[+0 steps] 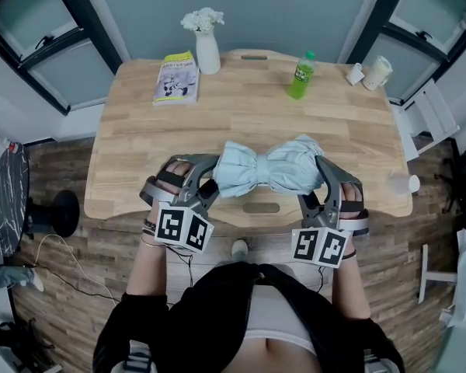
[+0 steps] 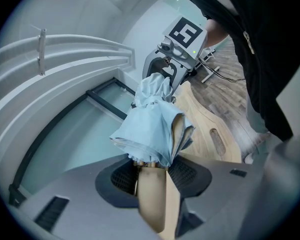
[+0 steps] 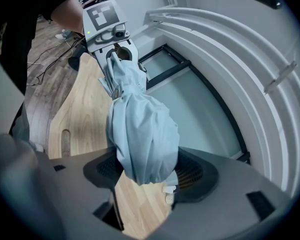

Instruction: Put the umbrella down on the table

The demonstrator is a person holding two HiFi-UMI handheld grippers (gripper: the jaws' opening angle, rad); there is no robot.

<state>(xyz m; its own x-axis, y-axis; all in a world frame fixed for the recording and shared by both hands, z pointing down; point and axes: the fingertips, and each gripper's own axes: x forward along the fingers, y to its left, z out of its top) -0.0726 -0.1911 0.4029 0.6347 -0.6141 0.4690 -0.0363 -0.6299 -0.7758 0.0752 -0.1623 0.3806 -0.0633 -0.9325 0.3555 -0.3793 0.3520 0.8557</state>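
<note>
Head view: umbrella (image 1: 268, 168) crosswise, handle end at left claw (image 1: 210, 179)

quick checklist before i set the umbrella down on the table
1. Left gripper shut on the umbrella handle: ok.
2. Right gripper shut on the fabric end: ok.
3. Umbrella over the table, near its front edge: ok.
4. Wood around the umbrella bare; bottle, vase and book stand at the far side: ok.
5. Umbrella roughly level between the grippers: ok.
6. Gap left between umbrella and table: cannot tell.
</note>
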